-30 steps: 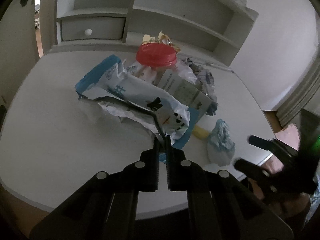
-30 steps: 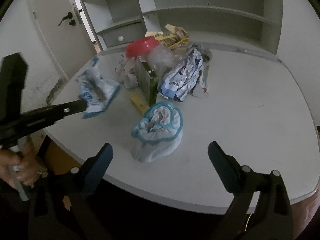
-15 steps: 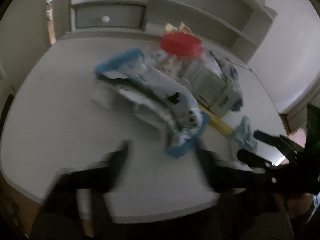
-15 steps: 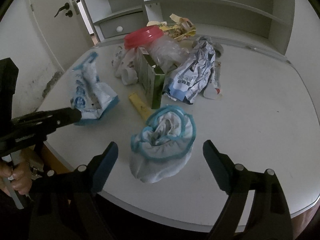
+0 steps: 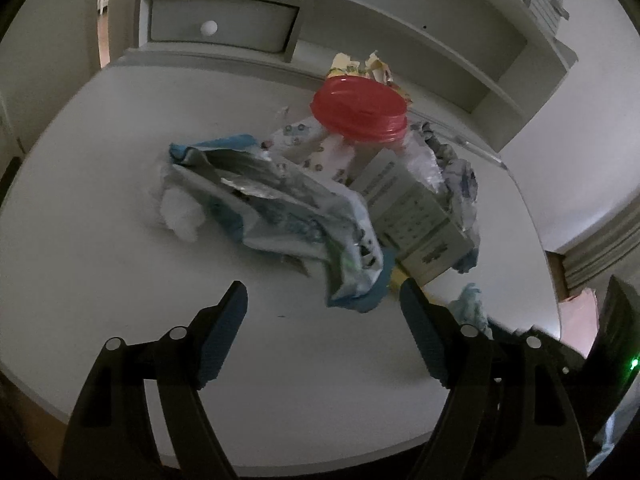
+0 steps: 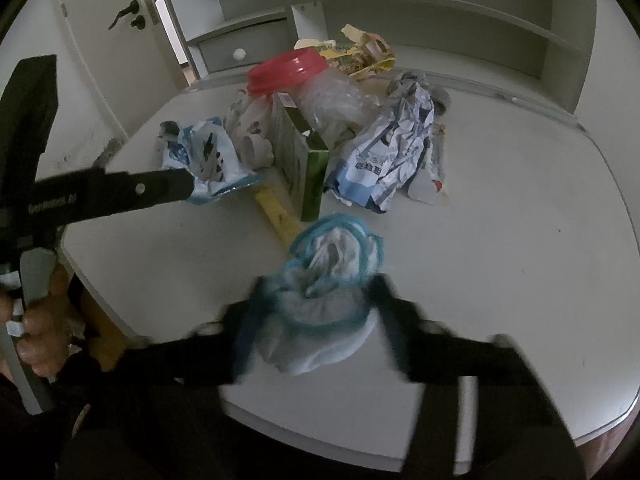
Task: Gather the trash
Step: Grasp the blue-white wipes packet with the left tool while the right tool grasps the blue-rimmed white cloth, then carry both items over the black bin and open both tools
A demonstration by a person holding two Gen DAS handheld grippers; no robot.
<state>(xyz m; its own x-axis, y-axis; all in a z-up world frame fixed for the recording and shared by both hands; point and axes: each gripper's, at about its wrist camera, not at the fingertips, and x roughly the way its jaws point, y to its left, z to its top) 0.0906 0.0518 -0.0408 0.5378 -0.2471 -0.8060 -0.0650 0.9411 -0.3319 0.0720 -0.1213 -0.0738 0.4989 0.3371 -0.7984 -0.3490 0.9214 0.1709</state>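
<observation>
A pile of trash lies on the white table: a blue-and-white wrapper, a green carton, a clear tub with a red lid, a crumpled blue-white bag, a yellow stick. My left gripper is open and empty just short of the wrapper's near end. My right gripper is blurred, its jaws close on either side of a rolled white cloth with a blue rim near the table's front edge.
A shelf unit with a drawer stands at the back of the table. Yellow torn packaging lies behind the tub. A door is at the left. The left gripper also shows in the right wrist view.
My left gripper has opened, let go of the wrapper, which now lies on the table. My right gripper has moved forward and its jaws have narrowed around the rolled cloth.
</observation>
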